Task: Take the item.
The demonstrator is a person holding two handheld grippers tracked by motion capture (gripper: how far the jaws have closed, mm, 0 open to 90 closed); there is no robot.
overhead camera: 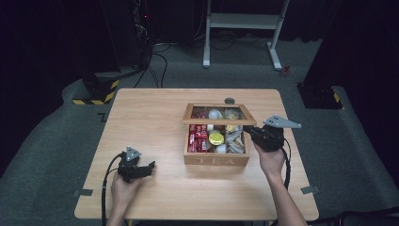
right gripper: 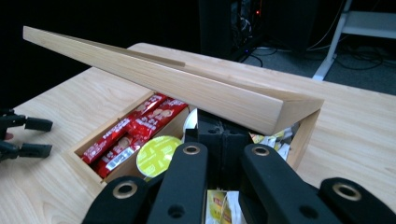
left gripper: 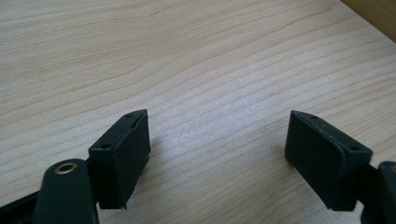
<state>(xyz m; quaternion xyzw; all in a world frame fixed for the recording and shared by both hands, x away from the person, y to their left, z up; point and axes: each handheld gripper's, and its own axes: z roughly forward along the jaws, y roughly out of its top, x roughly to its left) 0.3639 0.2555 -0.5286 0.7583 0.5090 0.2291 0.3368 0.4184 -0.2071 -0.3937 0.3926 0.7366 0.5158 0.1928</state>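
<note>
Black jaws of the right gripper (right gripper: 223,140) sit pressed together under the front edge of the half-raised wooden lid (right gripper: 187,84) of the light wooden tea box (overhead camera: 216,160) — right of the desk's middle, red sachets (right gripper: 130,135) and a yellow-lidded cup (right gripper: 156,154) inside. Near the desk's front-left corner, the left gripper (left gripper: 217,154) rests with jaws wide apart — bare light wooden desk (left gripper: 187,56) between them.

The wooden box (overhead camera: 216,160) reads "TEA" on its front wall.
</note>
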